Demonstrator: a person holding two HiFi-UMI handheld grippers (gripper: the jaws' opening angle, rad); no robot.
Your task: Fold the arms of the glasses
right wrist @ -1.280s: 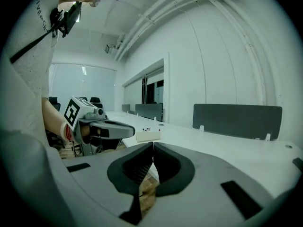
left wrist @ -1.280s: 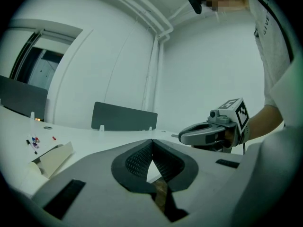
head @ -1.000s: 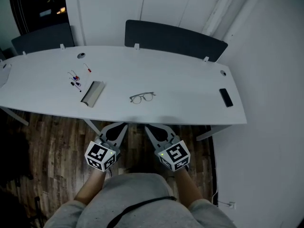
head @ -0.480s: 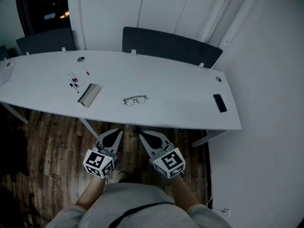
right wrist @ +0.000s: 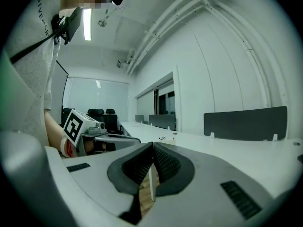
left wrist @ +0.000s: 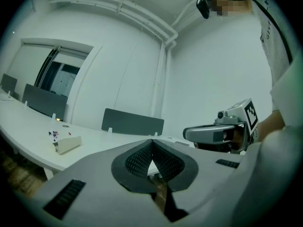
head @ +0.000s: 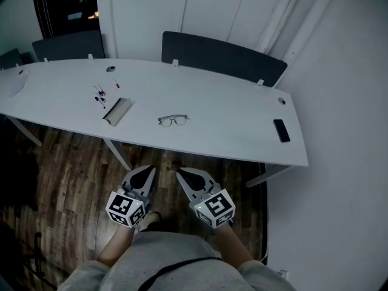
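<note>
We hold the left gripper point(head: 145, 172) and the right gripper point(head: 183, 174) side by side above the dark wooden plank floor point(head: 66, 168), short of the near edge of the long white worktop point(head: 236, 137). Both point towards the worktop, each with its marker cube nearest our body. In the left gripper view, the ribbed black pads point(left wrist: 137, 161) meet at their tips with nothing between them. The right gripper view shows the same: that gripper is closed tip to tip and empty. Neither gripper touches anything.

The thin dark-rimmed glasses point(head: 173, 120) lie on the worktop about midway along it, ahead of both grippers and well apart from them. At this size we cannot tell whether their arms are spread or folded.

To the left of the glasses lies a pale oblong box point(head: 117, 111), and beyond it a small scatter of pens point(head: 99, 96). A flat black phone point(head: 281, 130) lies near the worktop's right end. A dark grey divider panel point(head: 223, 58) stands along the far edge, behind the glasses.
</note>
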